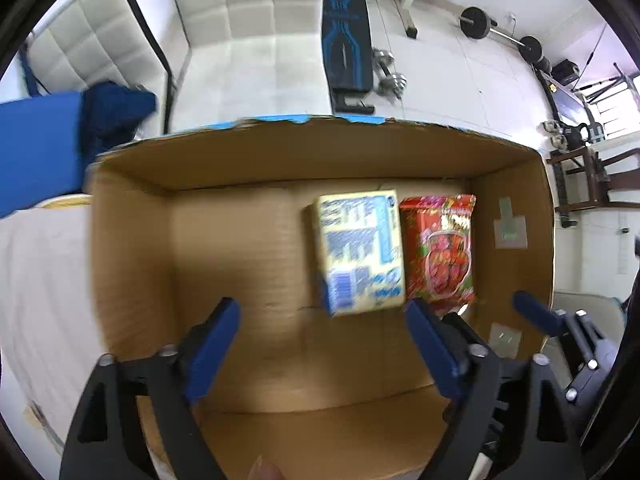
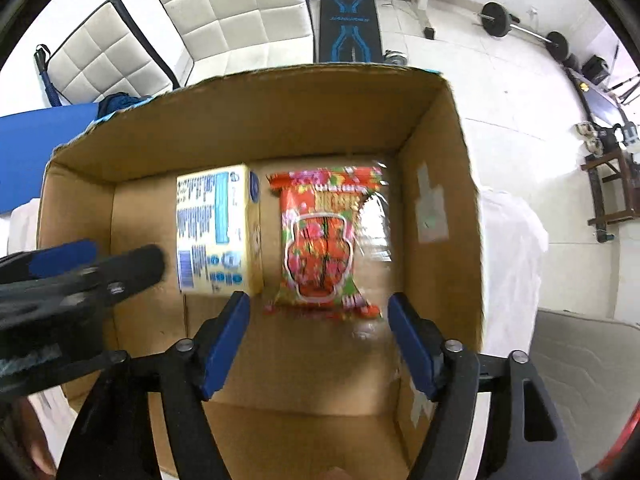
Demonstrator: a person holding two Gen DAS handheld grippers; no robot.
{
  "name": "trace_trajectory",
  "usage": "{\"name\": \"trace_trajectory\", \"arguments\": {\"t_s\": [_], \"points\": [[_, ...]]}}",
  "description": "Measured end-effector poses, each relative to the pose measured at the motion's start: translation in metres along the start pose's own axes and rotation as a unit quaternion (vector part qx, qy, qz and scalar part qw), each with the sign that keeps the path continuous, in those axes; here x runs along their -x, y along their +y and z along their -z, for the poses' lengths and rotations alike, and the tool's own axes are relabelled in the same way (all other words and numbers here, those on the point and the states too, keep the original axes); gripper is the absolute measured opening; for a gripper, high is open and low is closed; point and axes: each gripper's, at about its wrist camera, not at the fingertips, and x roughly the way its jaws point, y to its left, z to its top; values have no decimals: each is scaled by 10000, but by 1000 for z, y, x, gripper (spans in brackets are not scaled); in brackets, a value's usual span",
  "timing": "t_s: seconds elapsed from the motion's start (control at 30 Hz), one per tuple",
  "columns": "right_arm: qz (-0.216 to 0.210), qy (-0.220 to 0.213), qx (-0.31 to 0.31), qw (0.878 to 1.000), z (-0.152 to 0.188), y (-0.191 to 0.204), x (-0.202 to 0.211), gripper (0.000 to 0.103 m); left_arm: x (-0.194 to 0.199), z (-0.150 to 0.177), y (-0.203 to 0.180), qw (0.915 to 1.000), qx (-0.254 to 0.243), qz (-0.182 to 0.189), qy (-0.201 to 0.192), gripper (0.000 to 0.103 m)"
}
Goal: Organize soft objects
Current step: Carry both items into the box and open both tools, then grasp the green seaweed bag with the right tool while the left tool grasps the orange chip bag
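An open cardboard box (image 1: pixel 132 240) (image 2: pixel 436 128) holds a pale yellow packet with blue print (image 1: pixel 360 252) (image 2: pixel 218 228) and a red and green snack bag (image 1: pixel 440 248) (image 2: pixel 324 240), side by side on its floor at the right. My left gripper (image 1: pixel 324 320) is open and empty above the box floor, just left of the yellow packet. My right gripper (image 2: pixel 318 316) is open and empty, its fingers astride the near end of the snack bag without touching it. The right gripper also shows in the left wrist view (image 1: pixel 536 316), and the left gripper in the right wrist view (image 2: pixel 100 260).
The box stands on a white cloth surface (image 1: pixel 40 280). A blue cushion (image 1: pixel 36 152) lies to the left. White padded chairs (image 2: pixel 224 12) stand behind the box. A blue and black gym bench (image 2: pixel 348 20) and barbells (image 2: pixel 520 28) stand on the tiled floor beyond.
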Motion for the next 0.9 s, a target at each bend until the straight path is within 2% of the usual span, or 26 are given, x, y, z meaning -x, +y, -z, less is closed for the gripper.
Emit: {"name": "trace_trajectory", "arguments": {"t_s": [0.03, 0.07, 0.1, 0.23, 0.6, 0.9], "points": [[4, -34, -6, 10000, 7, 0, 4, 93, 5, 6, 3, 10000, 13, -48, -70, 97], [-6, -54, -13, 10000, 13, 1, 8, 99, 12, 15, 5, 9998, 24, -65, -176, 98], [-45, -70, -16, 10000, 20, 2, 12, 102, 19, 23, 7, 9995, 45, -83, -302, 98], [18, -231, 114, 9997, 45, 23, 39, 103, 46, 55, 17, 9969, 178, -62, -759, 99], [131, -1028, -105, 9946, 118, 31, 120, 103, 118, 132, 17, 9868, 24, -282, -1597, 98], [76, -1461, -155, 9891, 169, 31, 179, 103, 166, 179, 3, 9798, -147, -461, -1942, 98]]}}
